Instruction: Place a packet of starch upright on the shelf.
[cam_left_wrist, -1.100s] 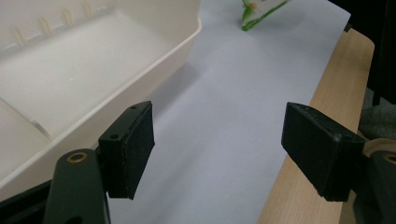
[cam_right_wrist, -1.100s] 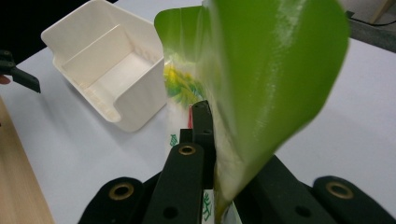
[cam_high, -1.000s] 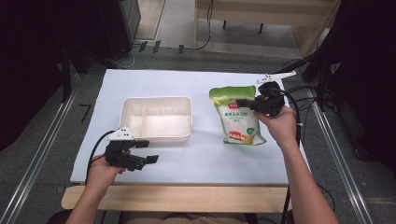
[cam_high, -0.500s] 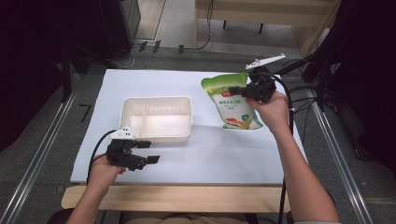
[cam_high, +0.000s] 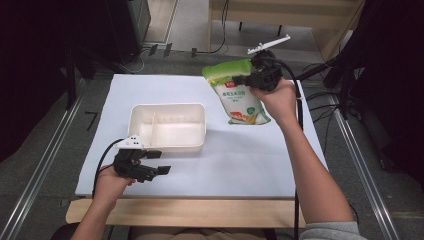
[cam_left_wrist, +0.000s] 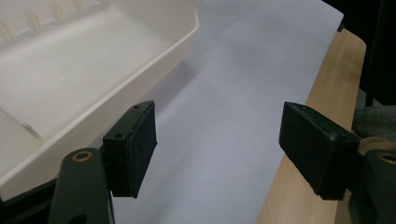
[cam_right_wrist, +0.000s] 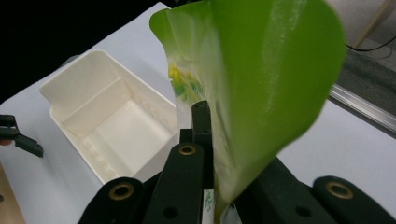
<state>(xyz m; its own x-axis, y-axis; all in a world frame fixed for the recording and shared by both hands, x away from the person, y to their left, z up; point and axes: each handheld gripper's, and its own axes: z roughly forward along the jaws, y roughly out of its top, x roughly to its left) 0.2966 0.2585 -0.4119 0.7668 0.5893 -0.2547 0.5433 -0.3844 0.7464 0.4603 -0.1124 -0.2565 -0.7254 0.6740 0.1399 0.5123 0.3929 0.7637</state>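
My right gripper (cam_high: 244, 79) pinches the top edge of a green snack bag (cam_high: 239, 95), holding it in the air above the far right part of the white-covered bench (cam_high: 240, 160). The bag has a bright green top, a white printed front with lettering and a yellow-orange picture near the bottom; it hangs tilted. My left gripper (cam_high: 156, 162) rests near the bench's front edge, jaws spread wide, just beside the cream two-compartment tray (cam_high: 170, 146).
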